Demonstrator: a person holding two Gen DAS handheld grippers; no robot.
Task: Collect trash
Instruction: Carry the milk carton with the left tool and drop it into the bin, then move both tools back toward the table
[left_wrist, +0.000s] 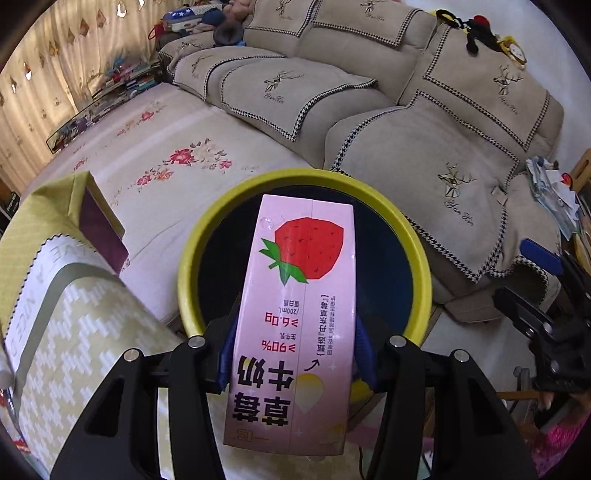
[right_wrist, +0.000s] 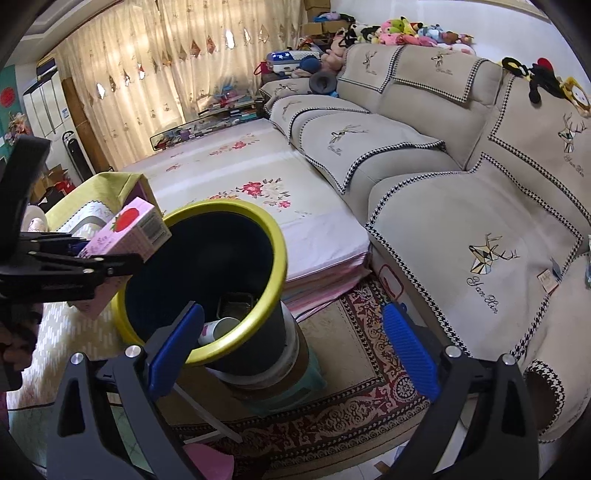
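My left gripper (left_wrist: 295, 350) is shut on a pink strawberry milk carton (left_wrist: 299, 310) and holds it over the open mouth of a dark trash bin with a yellow rim (left_wrist: 421, 254). In the right wrist view the carton (right_wrist: 129, 230) sits above the bin's left rim (right_wrist: 275, 236), held by the left gripper (right_wrist: 83, 254). Inside the bin lie a white cup (right_wrist: 218, 330) and a dark tray (right_wrist: 236, 302). My right gripper (right_wrist: 291, 349) is open and empty, in front of the bin; it shows at the right edge of the left wrist view (left_wrist: 546, 280).
A table with a green patterned cloth (left_wrist: 74, 317) stands left of the bin, with a box (left_wrist: 99, 221) on it. A beige sofa (right_wrist: 461, 184) runs along the right. A floral mattress (right_wrist: 258, 184) lies behind the bin. A patterned rug (right_wrist: 351, 406) covers the floor.
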